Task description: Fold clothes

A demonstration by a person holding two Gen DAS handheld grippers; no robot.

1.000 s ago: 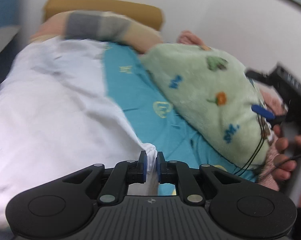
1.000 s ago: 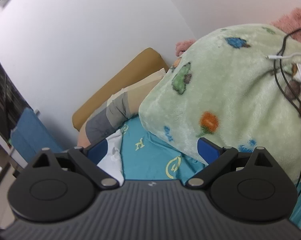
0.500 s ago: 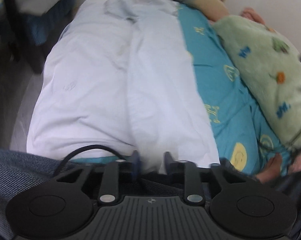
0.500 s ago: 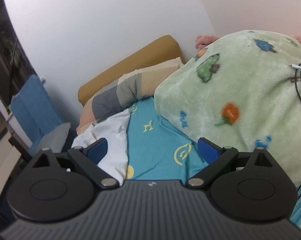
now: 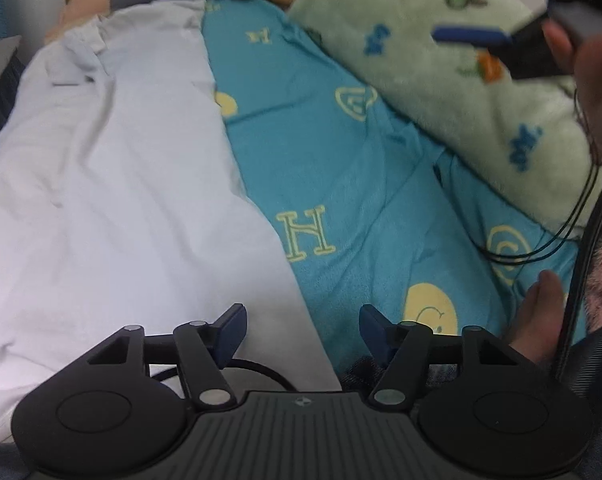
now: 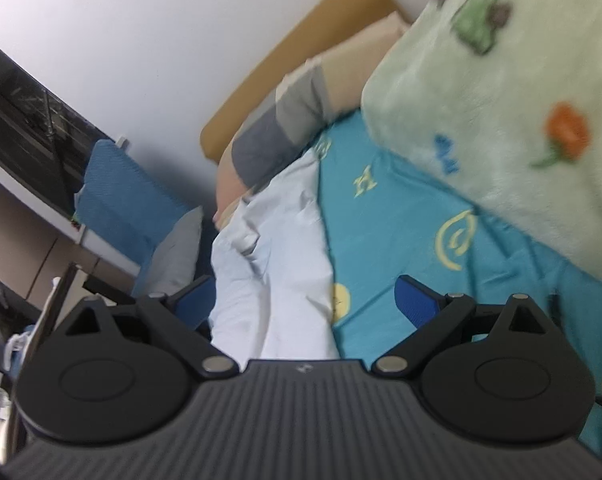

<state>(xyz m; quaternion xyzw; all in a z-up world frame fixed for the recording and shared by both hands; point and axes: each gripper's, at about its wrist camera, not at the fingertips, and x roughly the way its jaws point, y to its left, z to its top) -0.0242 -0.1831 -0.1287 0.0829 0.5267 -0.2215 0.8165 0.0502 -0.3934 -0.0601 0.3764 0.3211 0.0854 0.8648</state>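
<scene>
directly ahead of the left claw [image 5: 301, 330], wide open and empty, the white garment [image 5: 113, 184] lies lengthwise on the bed [image 5: 341, 152]; right claw [image 6: 305, 304], open, empty, hovers farther off.

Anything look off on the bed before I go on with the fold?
Black cables trail off the green fleece blanket onto the teal sheet, near the white garment; they could snag. Both grippers hang open.
</scene>
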